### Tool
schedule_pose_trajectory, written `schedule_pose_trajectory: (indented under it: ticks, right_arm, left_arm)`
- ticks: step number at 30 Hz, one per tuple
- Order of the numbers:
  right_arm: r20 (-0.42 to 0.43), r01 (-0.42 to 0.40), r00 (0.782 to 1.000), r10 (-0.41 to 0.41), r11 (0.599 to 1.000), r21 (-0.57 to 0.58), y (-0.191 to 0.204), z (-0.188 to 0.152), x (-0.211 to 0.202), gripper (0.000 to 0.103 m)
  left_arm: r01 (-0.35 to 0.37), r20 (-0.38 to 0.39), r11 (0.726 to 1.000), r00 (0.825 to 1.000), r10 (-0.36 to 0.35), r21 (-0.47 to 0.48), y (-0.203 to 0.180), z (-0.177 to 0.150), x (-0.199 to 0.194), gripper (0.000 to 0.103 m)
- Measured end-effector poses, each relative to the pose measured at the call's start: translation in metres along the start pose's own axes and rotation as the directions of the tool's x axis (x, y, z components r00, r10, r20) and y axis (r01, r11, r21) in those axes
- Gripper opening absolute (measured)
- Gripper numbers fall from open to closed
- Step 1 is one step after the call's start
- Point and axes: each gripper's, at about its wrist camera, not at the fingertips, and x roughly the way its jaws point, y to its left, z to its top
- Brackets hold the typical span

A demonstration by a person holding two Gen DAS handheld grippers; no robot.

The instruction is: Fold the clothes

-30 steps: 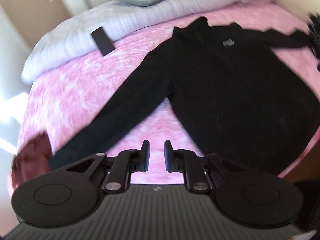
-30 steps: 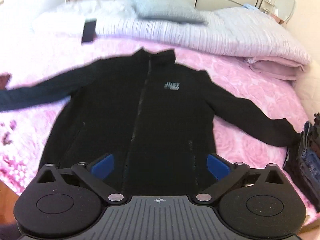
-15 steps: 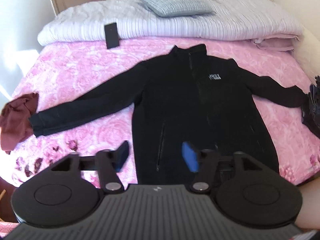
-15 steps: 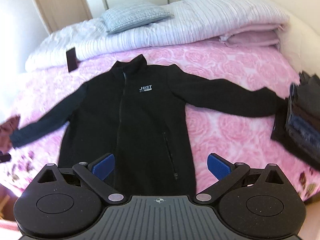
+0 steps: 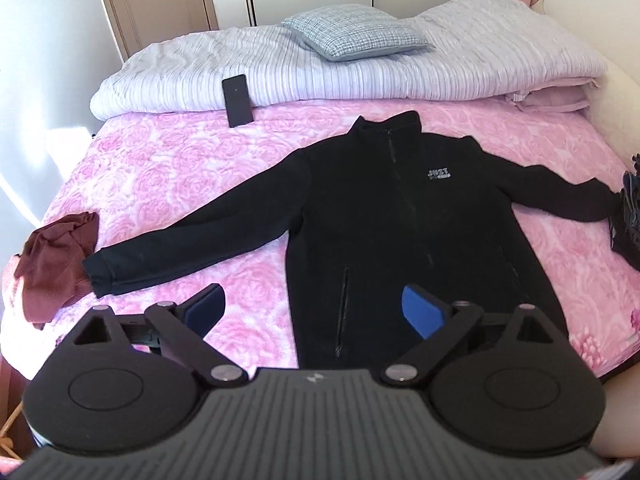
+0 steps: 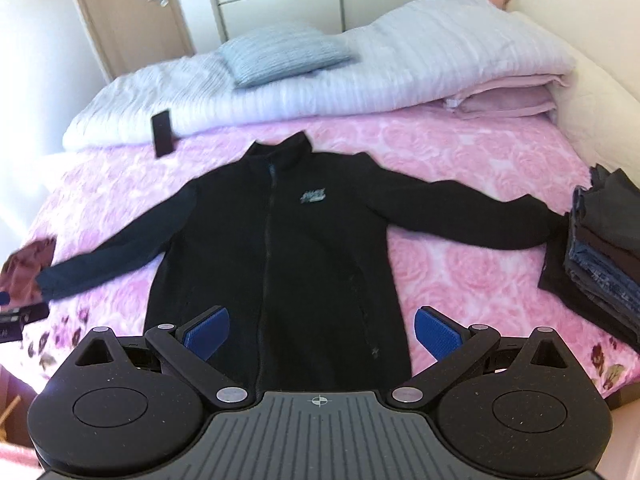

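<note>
A black zip jacket [image 5: 400, 216] lies flat and face up on the pink bed [image 5: 180, 168], both sleeves spread out; it also shows in the right wrist view [image 6: 276, 248]. My left gripper [image 5: 316, 312] is open and empty, held above the jacket's hem on its left side. My right gripper [image 6: 320, 330] is open and empty above the middle of the hem. A maroon garment [image 5: 56, 260] lies crumpled by the left sleeve's cuff. A stack of folded dark clothes [image 6: 604, 252] sits by the right sleeve's cuff.
A folded white duvet [image 5: 360, 68] and a grey pillow [image 5: 356, 36] lie across the head of the bed. A black phone [image 5: 238, 100] rests against the duvet. A wardrobe and a door stand behind. The bed's near edge is just below the jacket's hem.
The left gripper has opened from nearly shut to wide and swung right to face the jacket squarely. The right gripper stayed open and drew back from the jacket, shifting its view.
</note>
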Motion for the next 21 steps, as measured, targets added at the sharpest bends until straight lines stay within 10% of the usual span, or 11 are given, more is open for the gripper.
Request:
schedule_pose_trajectory:
  ticks: [21]
  right_arm:
    - [-0.083,-0.127,0.990,0.113,0.975,-0.182,-0.014,-0.076,-0.025,0.102]
  left_arm:
    - [-0.064,-0.042,0.996,0.997,0.062,-0.060,-0.080,-0.092,-0.069,0.093]
